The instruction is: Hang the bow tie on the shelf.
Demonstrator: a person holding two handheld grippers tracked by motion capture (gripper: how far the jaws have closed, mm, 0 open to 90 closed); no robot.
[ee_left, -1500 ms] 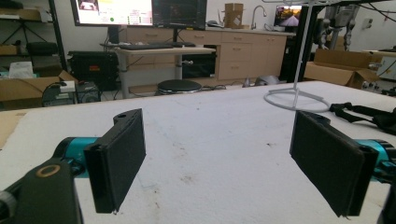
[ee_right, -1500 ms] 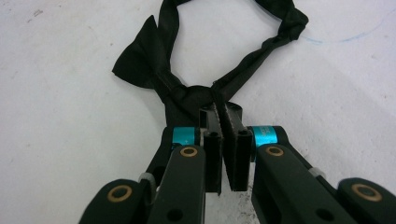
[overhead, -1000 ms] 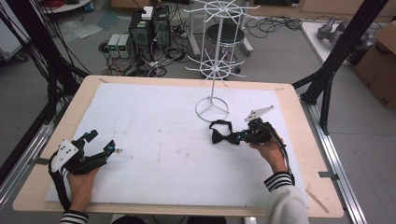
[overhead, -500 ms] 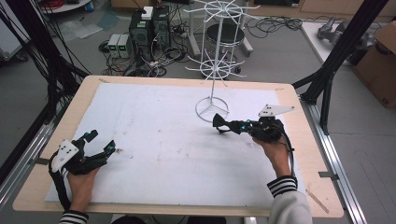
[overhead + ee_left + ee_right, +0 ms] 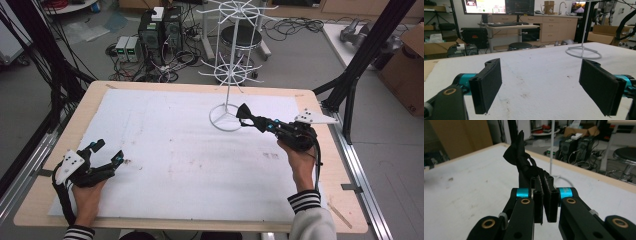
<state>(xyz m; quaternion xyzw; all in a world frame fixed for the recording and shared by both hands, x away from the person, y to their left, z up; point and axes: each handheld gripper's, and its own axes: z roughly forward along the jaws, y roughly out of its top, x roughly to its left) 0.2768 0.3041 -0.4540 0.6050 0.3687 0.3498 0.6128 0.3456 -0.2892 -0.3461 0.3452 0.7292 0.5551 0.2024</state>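
A black bow tie hangs lifted above the table, just right of the ring base of a white wire display rack. My right gripper is shut on it, with the tie sticking out beyond the jaws toward the rack. In the right gripper view the bow tie rises from the pinched jaws of the right gripper, and the rack's pole stands behind it. My left gripper rests at the table's front left, open and holding nothing. Between the wide-apart pads of the left gripper lies bare white table cover.
The white cover spans most of the wooden table. The rack's base sits far across the table in the left gripper view. Black frame posts stand at the table's right; computers and cables lie on the floor behind.
My right gripper has lifted the bow tie off the table and carried it away from the person, up toward the rack's base. The left gripper has stayed put.
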